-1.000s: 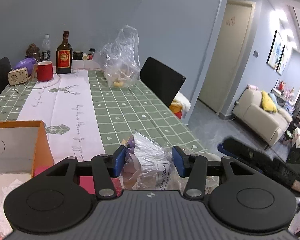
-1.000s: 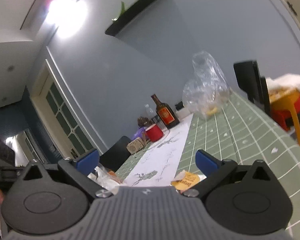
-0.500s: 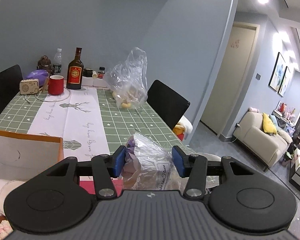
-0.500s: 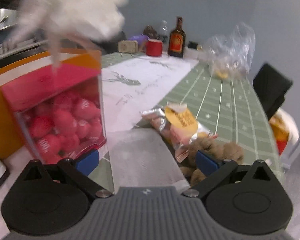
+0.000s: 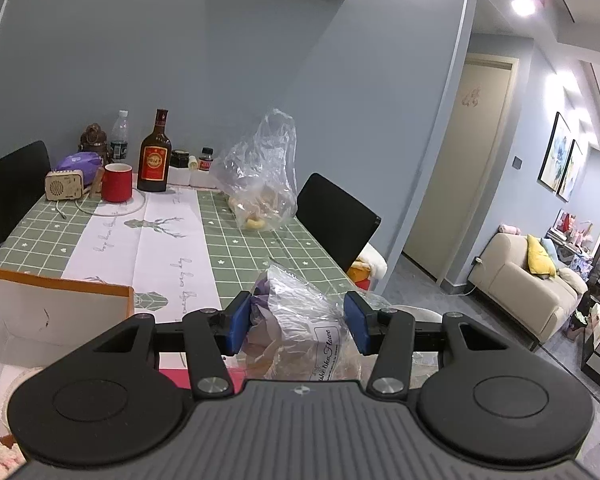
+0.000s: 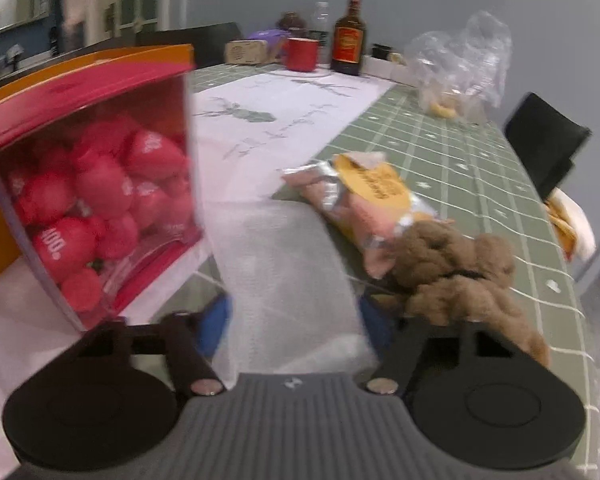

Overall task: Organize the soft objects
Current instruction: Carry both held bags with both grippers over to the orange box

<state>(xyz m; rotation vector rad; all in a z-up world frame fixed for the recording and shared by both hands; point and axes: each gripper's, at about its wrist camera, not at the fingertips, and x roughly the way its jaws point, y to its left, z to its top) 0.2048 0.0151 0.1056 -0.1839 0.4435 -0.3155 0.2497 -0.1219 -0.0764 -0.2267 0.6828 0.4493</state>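
Closing right tool (image 6: 296, 320) now straddles white foam sheet (image 6: 284, 280), lengthwise away; grip unclear.

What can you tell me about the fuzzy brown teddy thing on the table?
The brown plush toy is soft, curly and fuzzy, with a thin dark band across its middle. It lies slumped on the green checked tablecloth near the table's edge. Its upper part rests against a crinkly snack packet with a yellow label. A white foam sheet lies beside it, between the fingers of the right gripper. The picture is blurry, so no face can be made out.
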